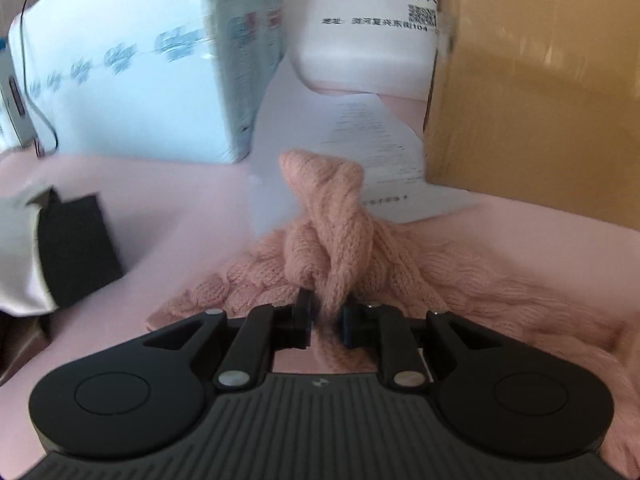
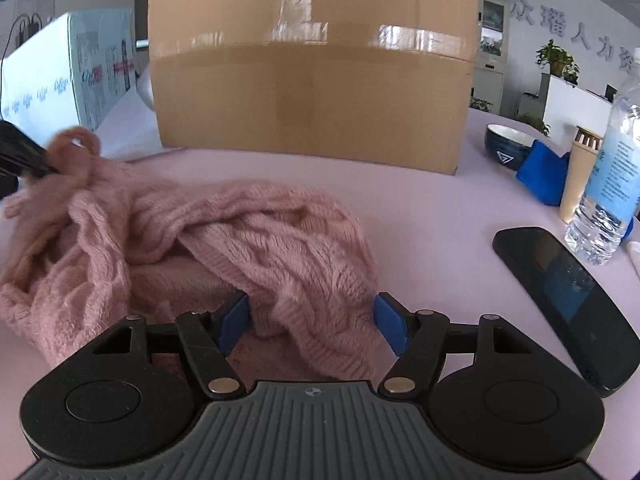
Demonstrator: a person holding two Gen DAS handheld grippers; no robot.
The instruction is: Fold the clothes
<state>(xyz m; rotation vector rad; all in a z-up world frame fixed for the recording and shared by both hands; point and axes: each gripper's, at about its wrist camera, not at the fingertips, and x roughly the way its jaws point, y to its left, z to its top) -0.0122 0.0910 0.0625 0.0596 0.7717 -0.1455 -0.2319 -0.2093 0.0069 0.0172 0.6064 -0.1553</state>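
Observation:
A pink cable-knit sweater point(image 2: 256, 236) lies bunched on the pink table point(image 2: 432, 216). My left gripper point(image 1: 328, 312) is shut on a twisted fold of the sweater point(image 1: 332, 232) and holds it raised above the table; its black tip point(image 2: 28, 158) shows at the left of the right wrist view. My right gripper point(image 2: 312, 320) is open, its blue pads point(image 2: 390, 322) on either side of the sweater's near ribbed edge, which lies between the jaws.
A cardboard box point(image 2: 312, 72) stands behind the sweater. A light-blue carton point(image 1: 132, 68), white papers point(image 1: 360, 148) and a black block point(image 1: 76, 248) are at the left. A black phone point(image 2: 568, 300), water bottle point(image 2: 612, 176), bowl point(image 2: 508, 146) and blue cloth point(image 2: 540, 176) are at the right.

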